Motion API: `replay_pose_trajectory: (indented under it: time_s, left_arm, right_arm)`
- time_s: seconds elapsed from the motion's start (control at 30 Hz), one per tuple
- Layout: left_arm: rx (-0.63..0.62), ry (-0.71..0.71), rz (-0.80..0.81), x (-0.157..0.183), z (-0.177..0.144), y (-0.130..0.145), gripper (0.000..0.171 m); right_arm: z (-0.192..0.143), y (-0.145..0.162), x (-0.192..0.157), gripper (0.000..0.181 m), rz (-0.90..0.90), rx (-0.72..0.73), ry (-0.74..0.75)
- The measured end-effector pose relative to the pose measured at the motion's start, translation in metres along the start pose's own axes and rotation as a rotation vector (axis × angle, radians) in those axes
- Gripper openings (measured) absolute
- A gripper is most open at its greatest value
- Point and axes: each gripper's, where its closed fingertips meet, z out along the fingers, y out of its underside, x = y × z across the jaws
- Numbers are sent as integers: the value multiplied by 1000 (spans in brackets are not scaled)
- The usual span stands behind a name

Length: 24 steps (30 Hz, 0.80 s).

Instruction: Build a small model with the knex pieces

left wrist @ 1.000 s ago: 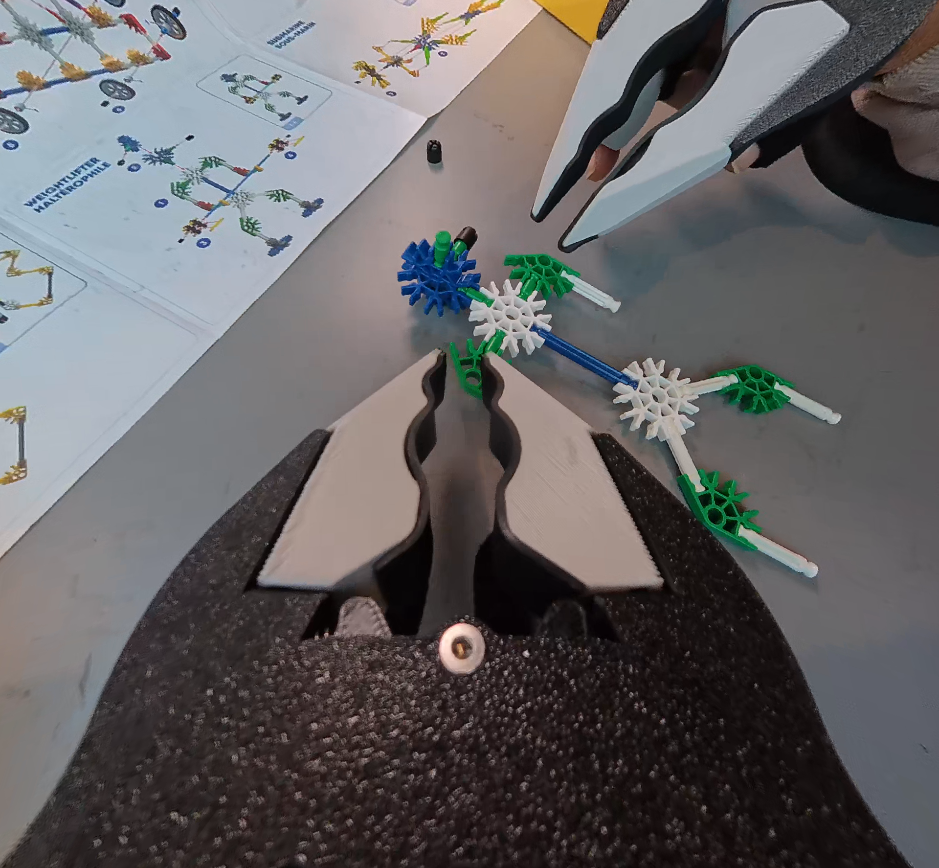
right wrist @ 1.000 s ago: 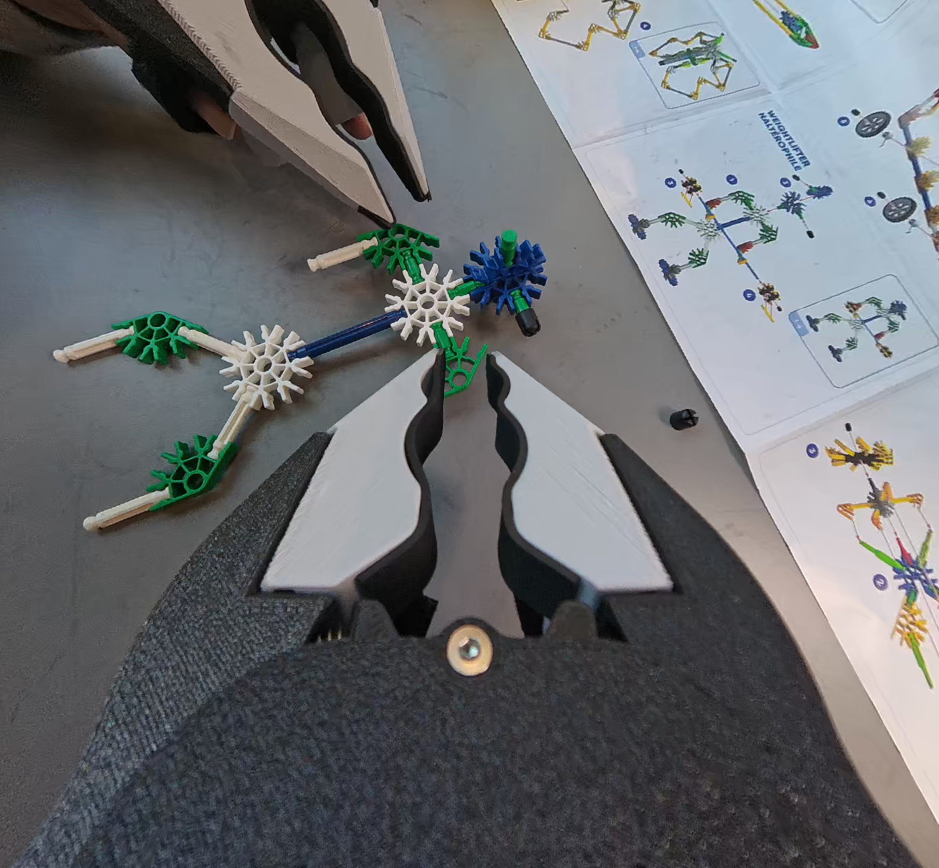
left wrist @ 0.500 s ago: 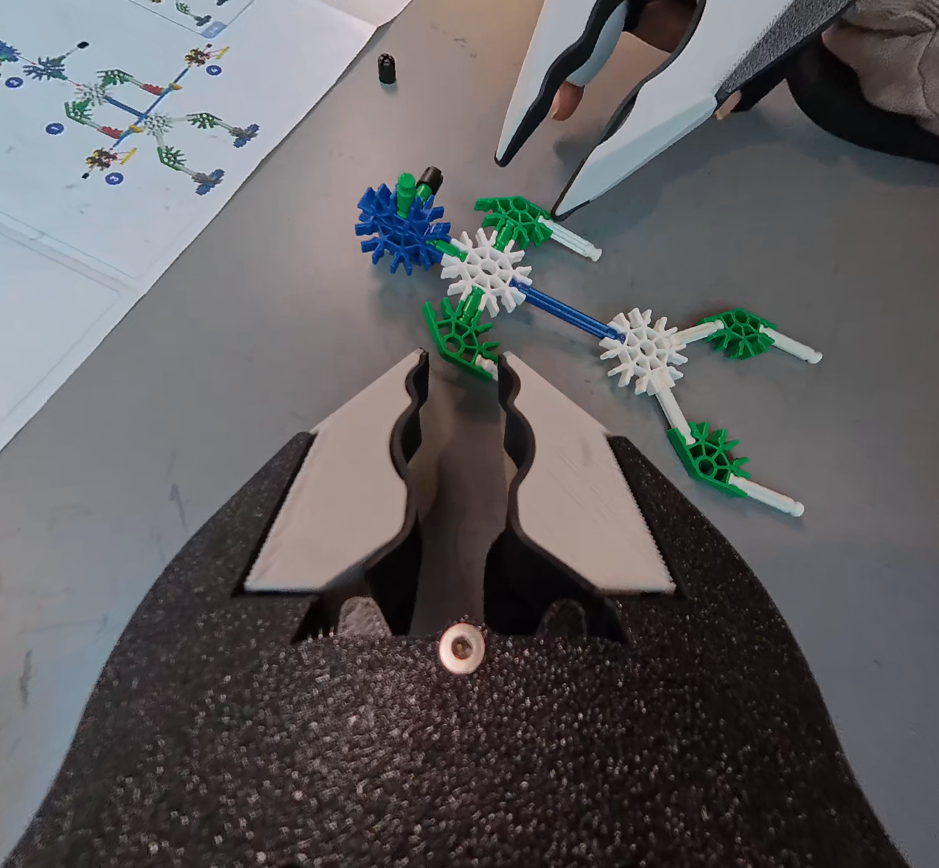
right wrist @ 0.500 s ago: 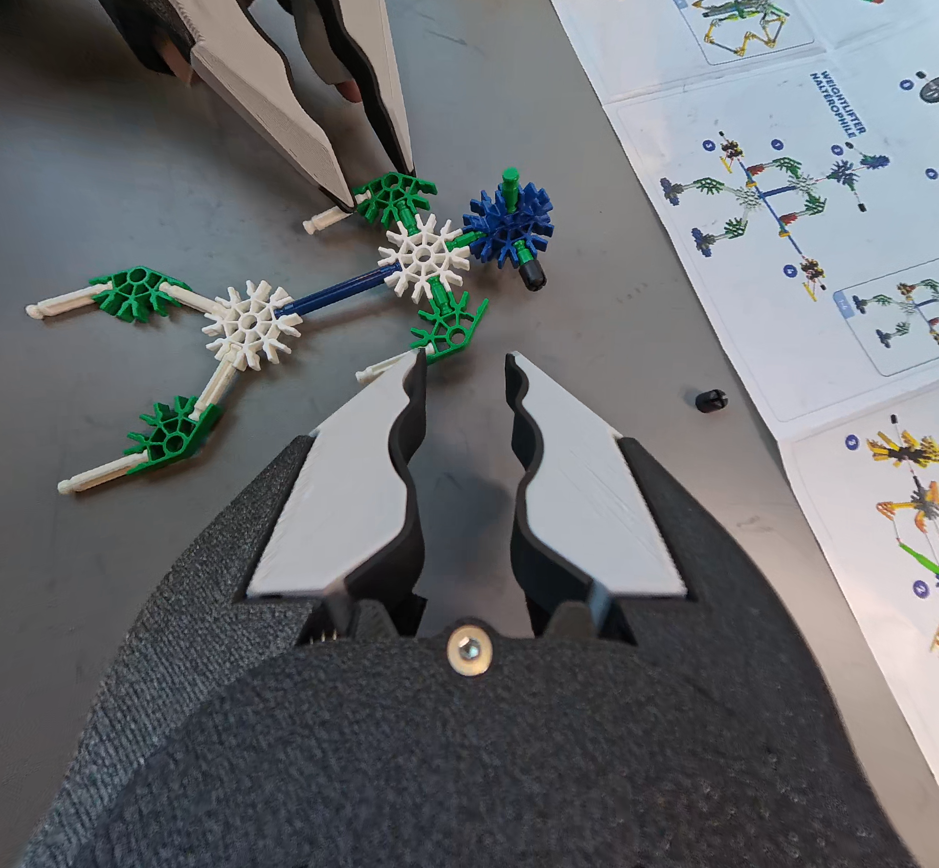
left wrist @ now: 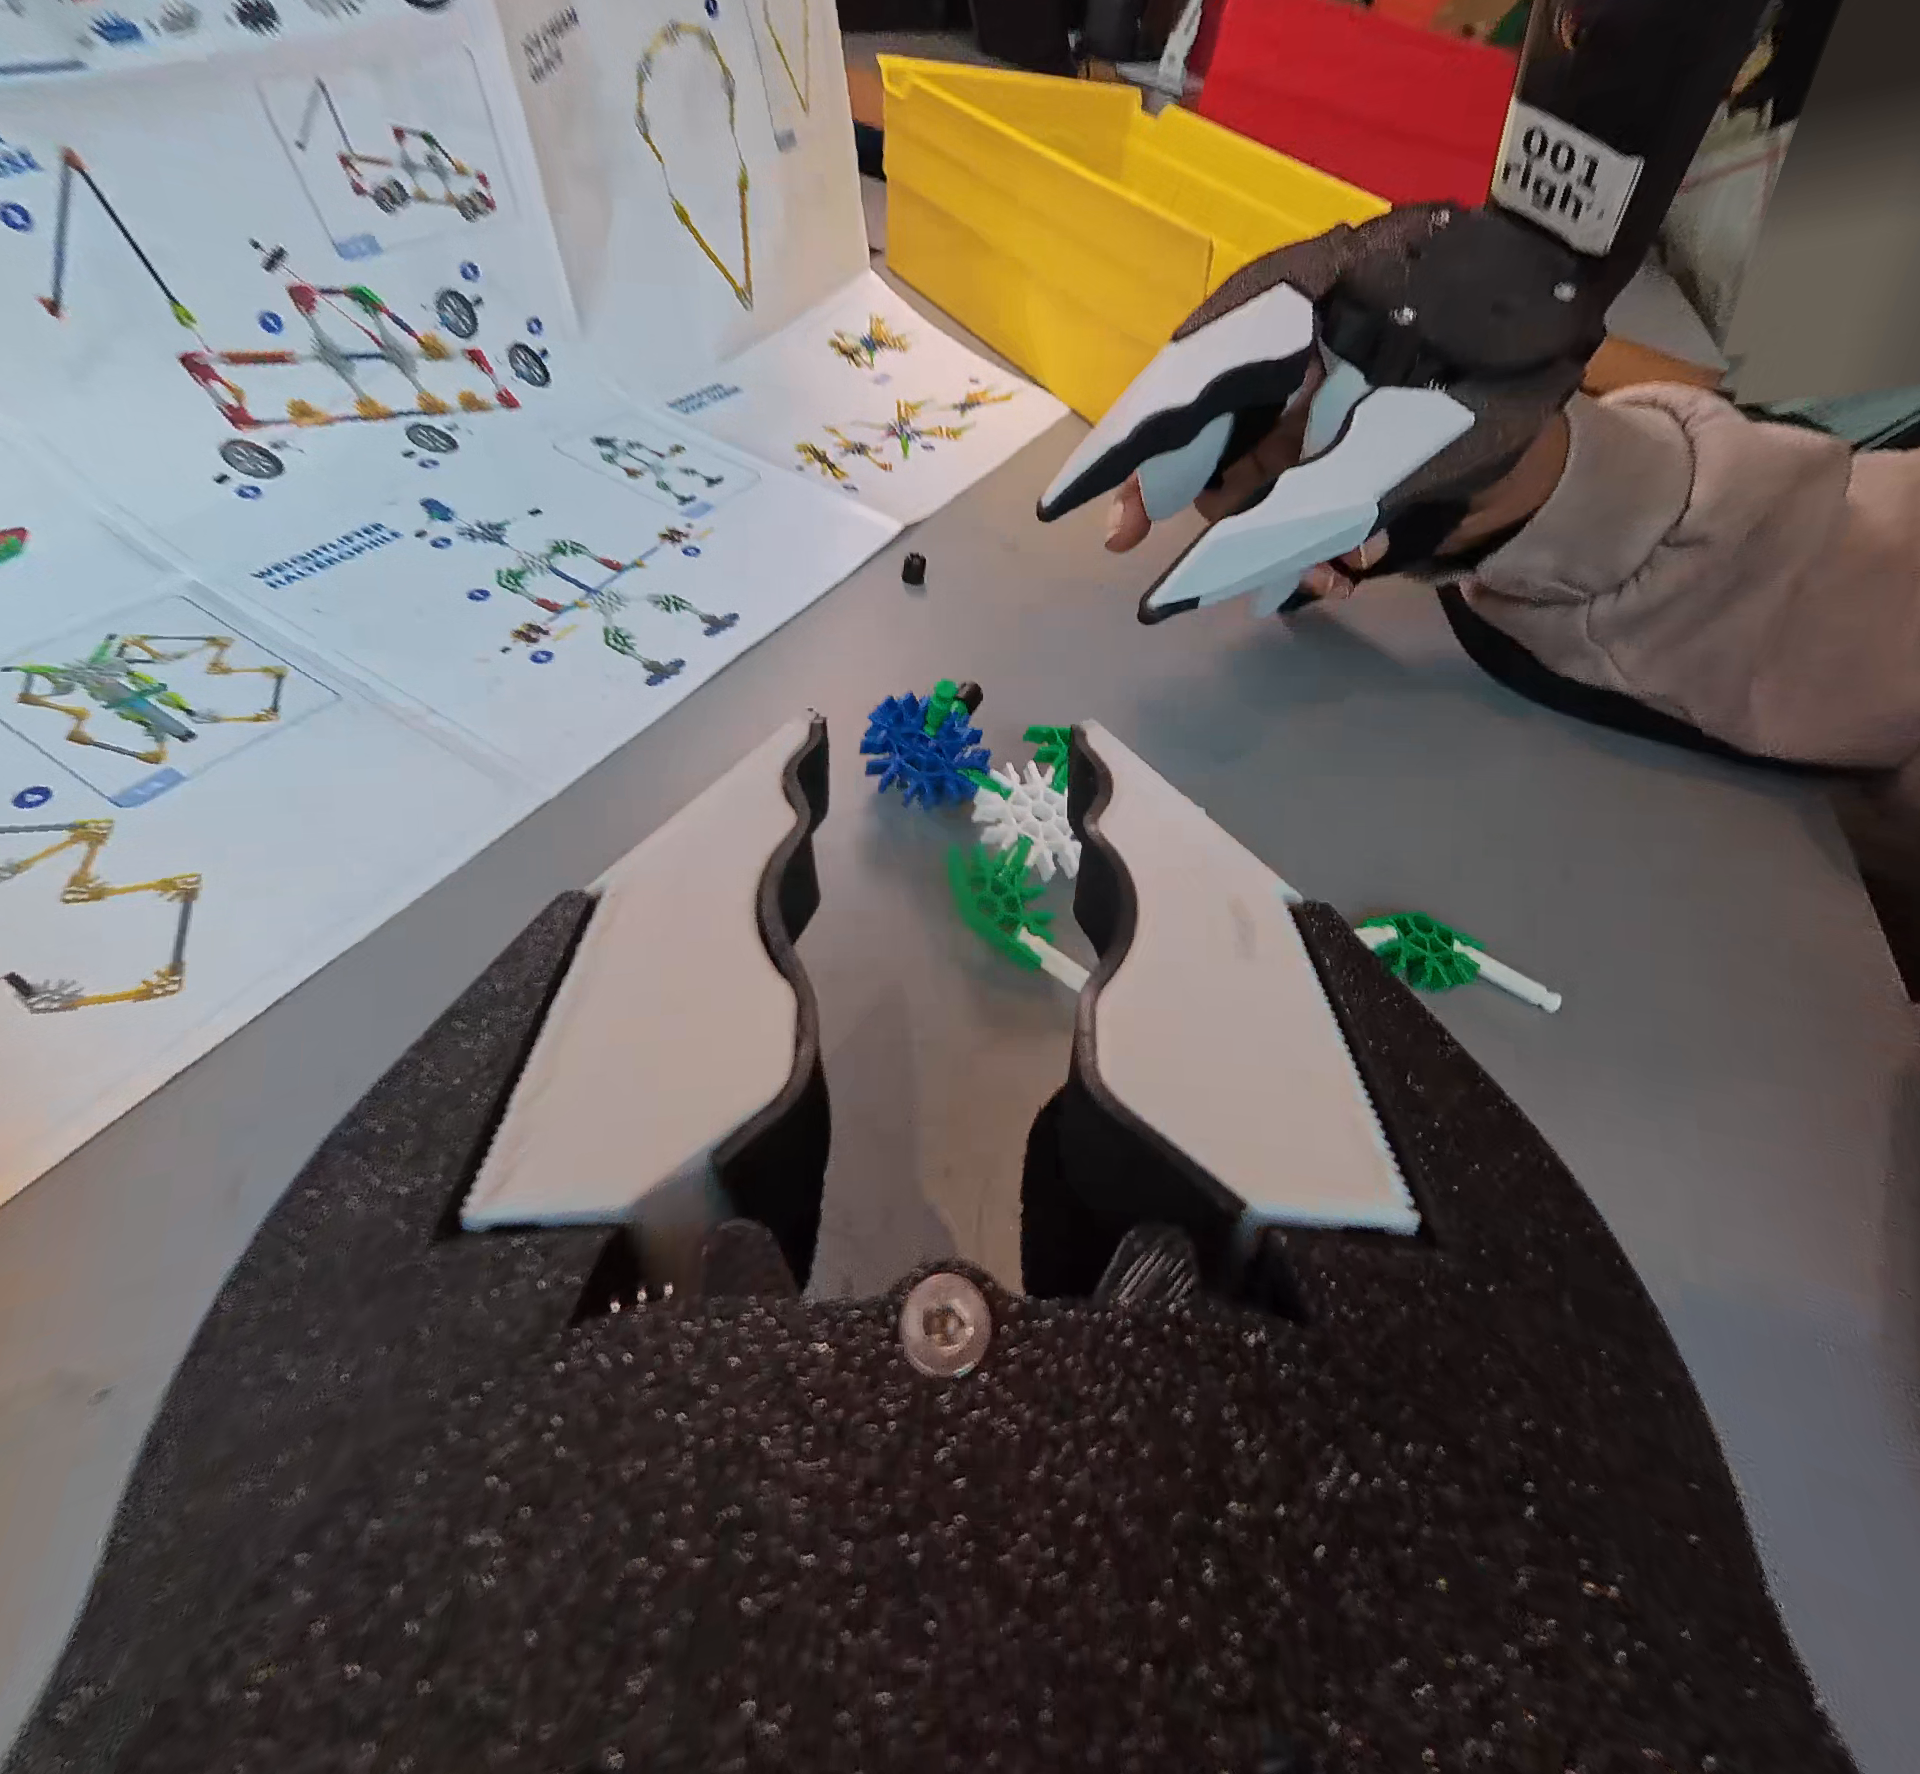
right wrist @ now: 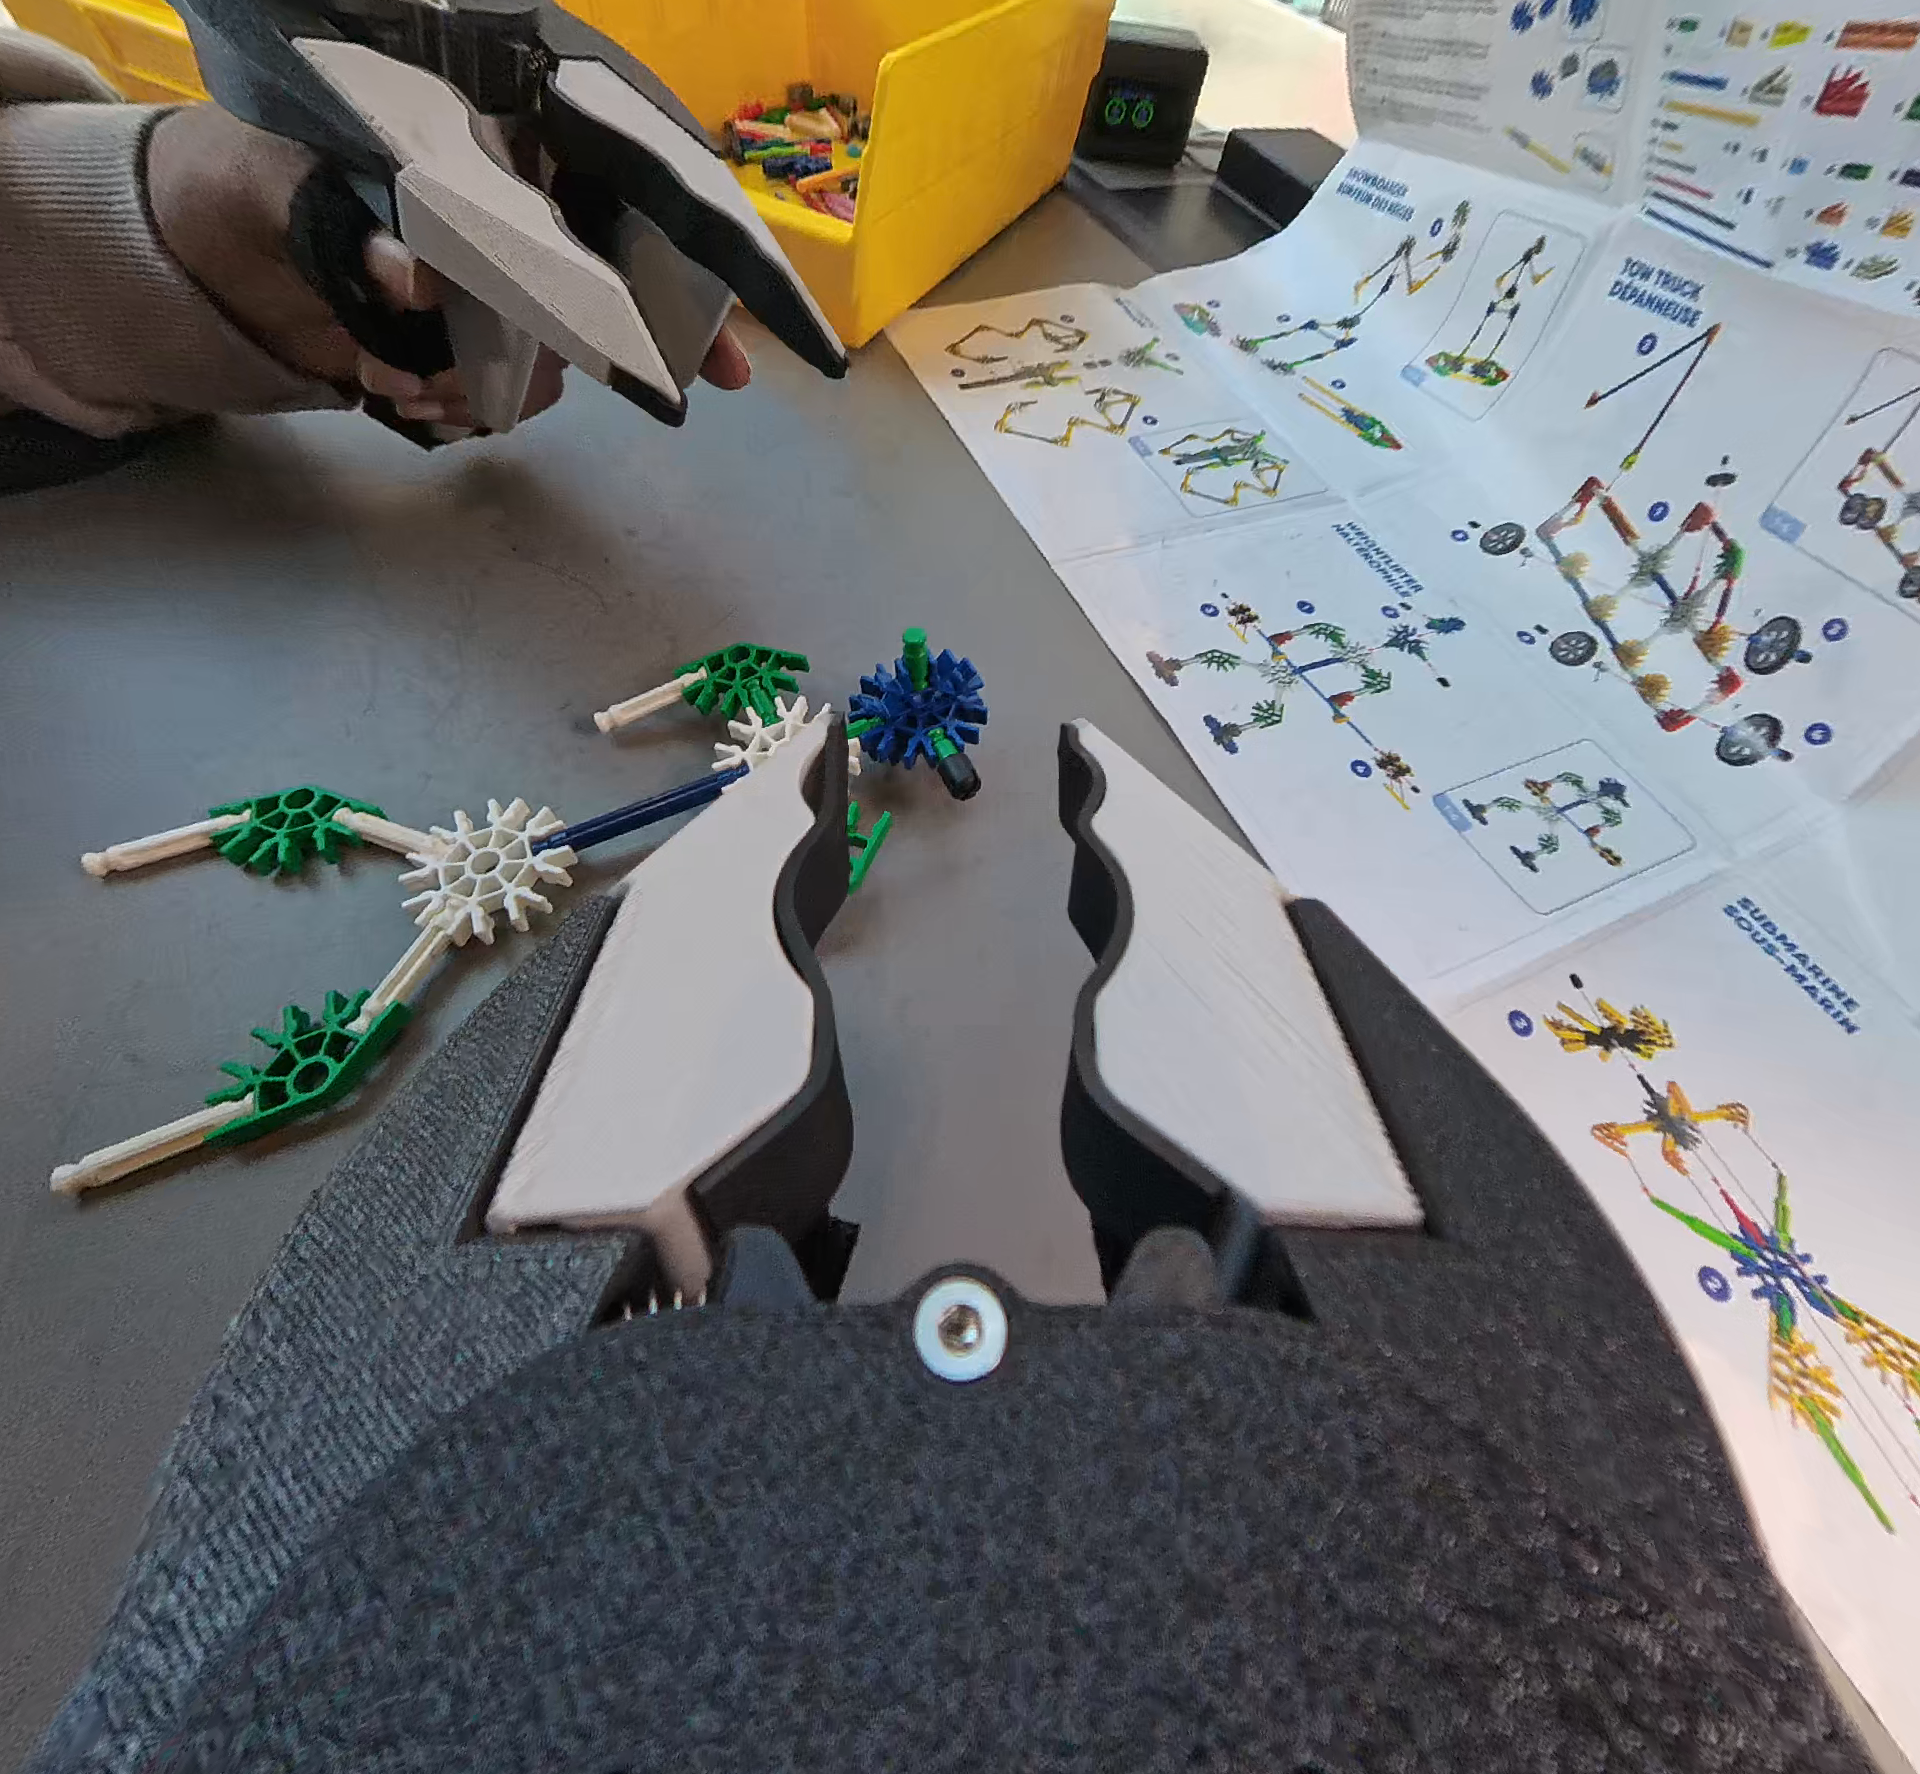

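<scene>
A toy figure of rods and connectors lies flat on the grey table (left wrist: 1351,789): a blue connector (left wrist: 920,758) with a black cap, white snowflake connectors (right wrist: 486,867), green connectors (right wrist: 291,825) and white rods. My left gripper (left wrist: 948,732) is open and empty, held above the figure's blue end; it also shows in the right wrist view (right wrist: 753,389). My right gripper (right wrist: 951,732) is open and empty, over the table just right of the blue connector (right wrist: 920,711); in the left wrist view (left wrist: 1096,561) it hangs above the table beyond the figure.
A folded-out instruction sheet (left wrist: 312,477) covers the table beside the figure and stands up at the back (right wrist: 1558,581). A small black piece (left wrist: 913,569) lies by its edge. A yellow bin (right wrist: 966,93) holds several coloured parts. A red bin (left wrist: 1351,93) stands behind. My right fingertips sit around 10 centimetres from my left ones. The right tips stand about 6 centimetres off the blue connector (right wrist: 920,711).
Both grippers have risen away from the figure and tilted towards level. Both jaws have opened wider. The figure stays on the table.
</scene>
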Motion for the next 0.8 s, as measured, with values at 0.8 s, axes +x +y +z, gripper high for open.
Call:
replay_pose_trajectory:
  time_s: [0.8]
  left_arm:
    - [222, -202, -36, -37, -30, -32, 2]
  right_arm:
    - [-3, -8, 11, 22, -28, 61, 94]
